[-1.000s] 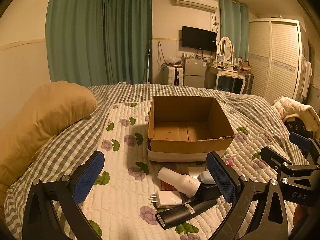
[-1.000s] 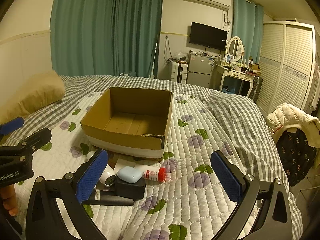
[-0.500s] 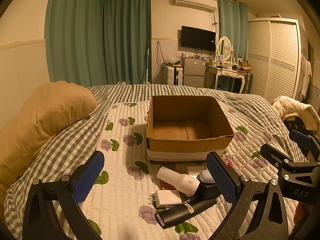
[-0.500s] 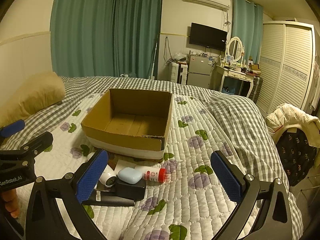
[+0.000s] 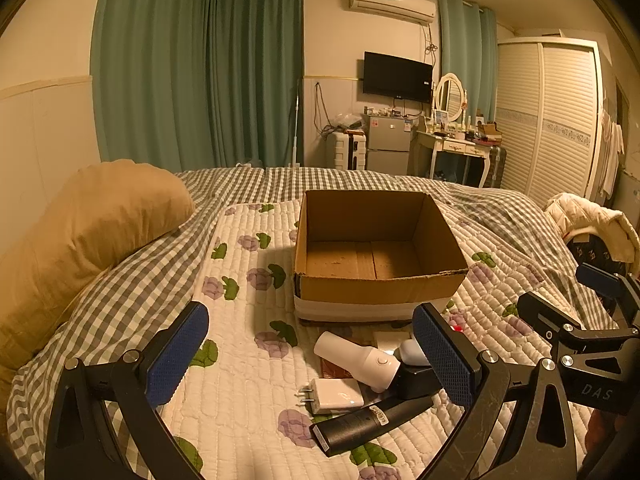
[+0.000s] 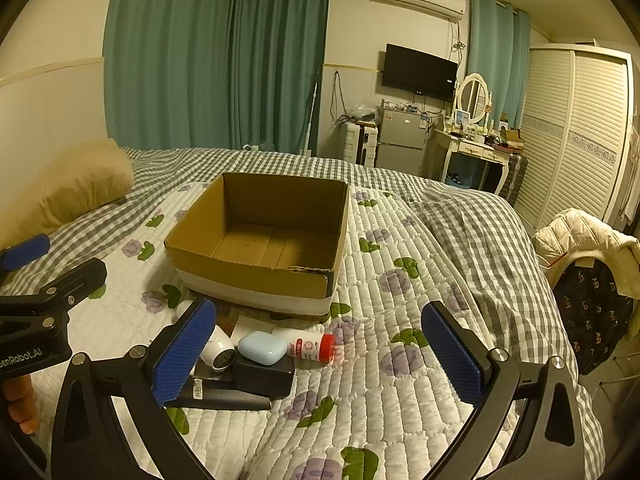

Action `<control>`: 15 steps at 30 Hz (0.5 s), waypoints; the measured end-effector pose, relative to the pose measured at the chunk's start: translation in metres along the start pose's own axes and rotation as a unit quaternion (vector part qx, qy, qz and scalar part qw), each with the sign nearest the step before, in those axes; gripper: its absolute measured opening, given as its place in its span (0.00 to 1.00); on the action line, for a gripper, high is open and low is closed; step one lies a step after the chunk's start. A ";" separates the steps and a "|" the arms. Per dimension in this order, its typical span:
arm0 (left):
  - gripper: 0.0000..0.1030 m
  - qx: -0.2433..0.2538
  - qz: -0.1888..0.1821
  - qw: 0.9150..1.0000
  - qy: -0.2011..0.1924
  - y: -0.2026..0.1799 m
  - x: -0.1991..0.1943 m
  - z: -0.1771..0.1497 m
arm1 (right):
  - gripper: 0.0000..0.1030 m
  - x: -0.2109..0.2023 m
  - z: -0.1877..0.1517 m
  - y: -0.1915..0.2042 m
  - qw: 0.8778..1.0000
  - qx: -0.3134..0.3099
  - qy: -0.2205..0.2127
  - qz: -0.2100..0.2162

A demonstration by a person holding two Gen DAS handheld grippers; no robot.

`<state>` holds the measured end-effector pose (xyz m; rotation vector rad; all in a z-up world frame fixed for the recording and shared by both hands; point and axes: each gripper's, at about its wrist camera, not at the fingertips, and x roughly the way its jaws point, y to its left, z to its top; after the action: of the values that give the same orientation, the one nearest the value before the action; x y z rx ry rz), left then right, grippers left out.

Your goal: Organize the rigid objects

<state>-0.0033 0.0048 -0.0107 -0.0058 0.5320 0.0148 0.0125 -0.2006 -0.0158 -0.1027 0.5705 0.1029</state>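
Gaping cardboard box (image 5: 376, 292) — bare floor, quilt-borne

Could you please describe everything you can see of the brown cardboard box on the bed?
The brown cardboard box is open-topped, with no flaps showing, and nothing is visible inside; its floor shows flap seams. A pale band runs round its base, with dark tape at one near corner. The near rim is slightly ragged. It sits upright on the white floral quilt, just beyond the small items. Neither gripper touches it.
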 end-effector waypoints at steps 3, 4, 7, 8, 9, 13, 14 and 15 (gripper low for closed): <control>1.00 -0.001 0.001 1.000 0.001 0.000 0.000 0.000 | 1.00 0.000 0.000 0.000 1.000 0.000 0.000 0.000; 1.00 -0.001 0.001 1.000 0.001 0.001 0.000 0.000 | 1.00 0.000 0.000 0.000 1.000 0.000 0.000 0.000; 1.00 -0.001 0.001 1.000 0.001 0.002 0.000 0.000 | 1.00 0.000 0.000 0.000 1.000 0.000 0.001 0.001; 1.00 -0.002 0.001 1.000 0.001 0.002 0.000 0.000 | 1.00 0.000 0.000 0.000 1.000 0.000 0.001 0.001; 1.00 -0.002 0.000 1.000 0.001 0.002 0.000 0.000 | 1.00 0.000 0.000 0.000 1.000 0.000 0.001 0.001; 1.00 -0.001 0.003 1.000 0.002 0.003 0.001 0.002 | 1.00 -0.001 0.000 0.001 1.000 -0.001 0.000 0.004; 1.00 0.001 0.005 1.000 0.004 0.003 0.002 0.002 | 1.00 -0.002 0.001 0.001 1.000 -0.003 0.000 0.005; 1.00 0.002 0.007 1.000 0.007 0.003 0.002 0.003 | 1.00 -0.002 0.002 0.002 1.000 -0.005 0.002 0.004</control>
<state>-0.0001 0.0080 -0.0086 0.0020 0.5461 0.0273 0.0115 -0.1986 -0.0130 -0.1109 0.5743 0.1138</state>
